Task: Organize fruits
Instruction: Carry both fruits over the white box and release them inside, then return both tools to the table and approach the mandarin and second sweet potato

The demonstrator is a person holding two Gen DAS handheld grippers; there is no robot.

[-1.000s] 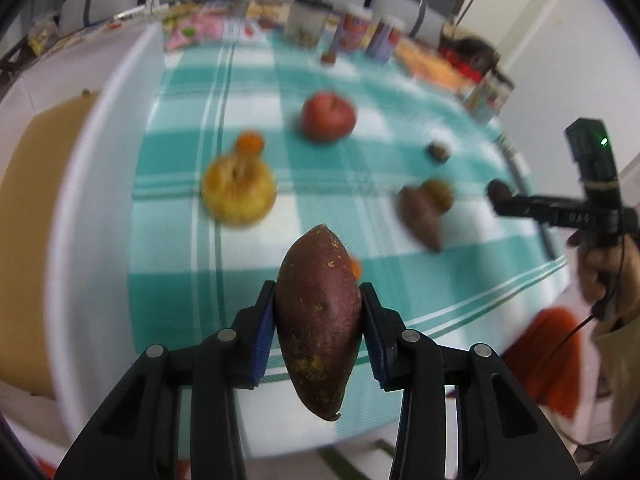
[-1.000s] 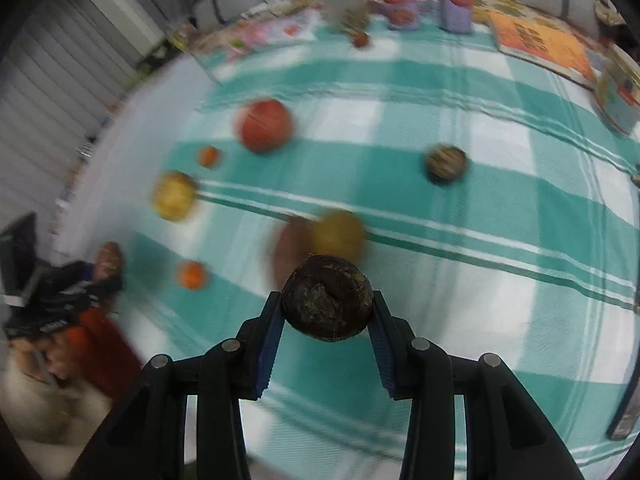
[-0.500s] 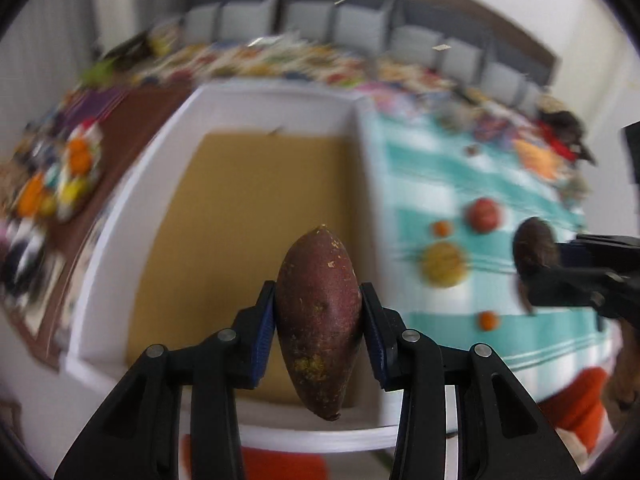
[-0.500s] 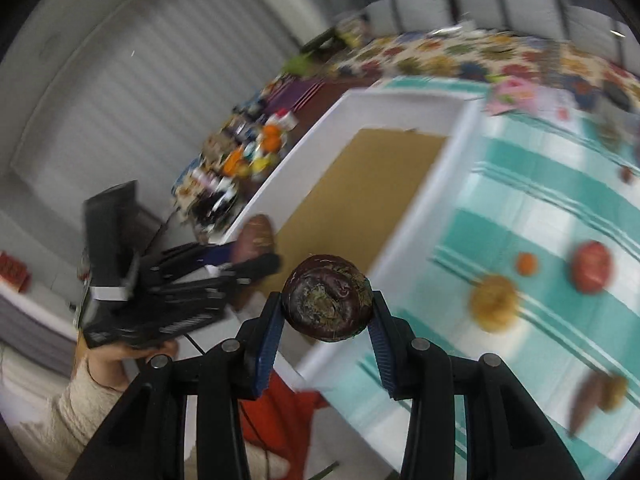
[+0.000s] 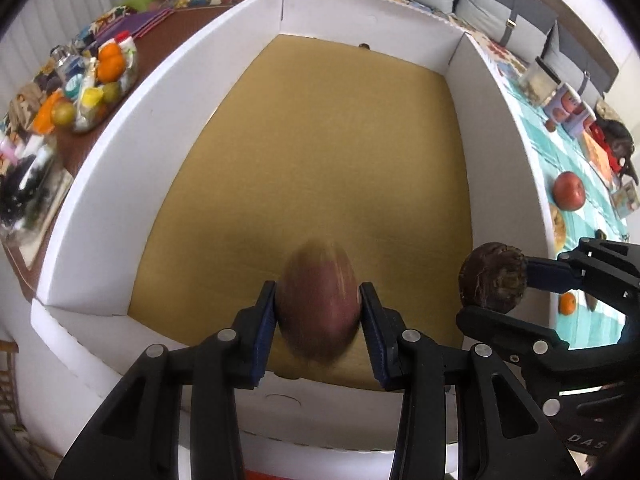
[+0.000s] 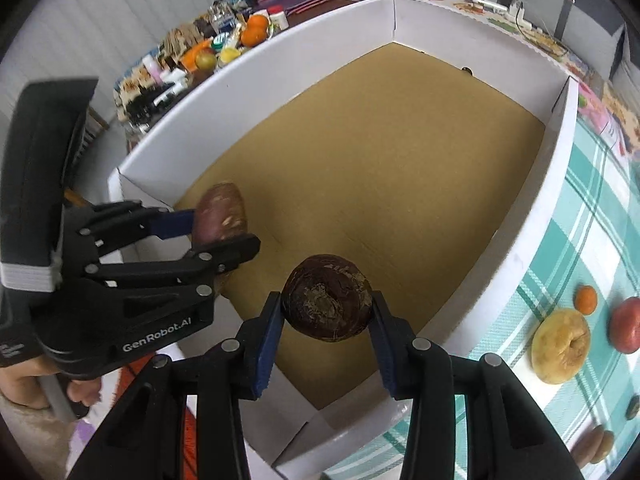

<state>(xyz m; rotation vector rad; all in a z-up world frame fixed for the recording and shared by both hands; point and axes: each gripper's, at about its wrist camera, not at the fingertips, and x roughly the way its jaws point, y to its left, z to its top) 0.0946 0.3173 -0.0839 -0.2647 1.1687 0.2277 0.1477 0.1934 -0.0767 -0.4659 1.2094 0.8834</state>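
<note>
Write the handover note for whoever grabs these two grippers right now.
Left gripper: shut on the sweet potato, hanging over the near end of the white box.
Right gripper: shut on the dark round root, also over the box, beside the left one.
Done: nothing lies on the box's brown floor yet.
Left: set both down inside, then fetch what is on the checked cloth: yellow fruit, red fruit, small orange one, and the brownish pieces at the near edge.

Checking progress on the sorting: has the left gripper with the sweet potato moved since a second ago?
Yes. The left gripper, shut on the sweet potato, has swung off the checked tablecloth and now hangs over the white box.
</note>
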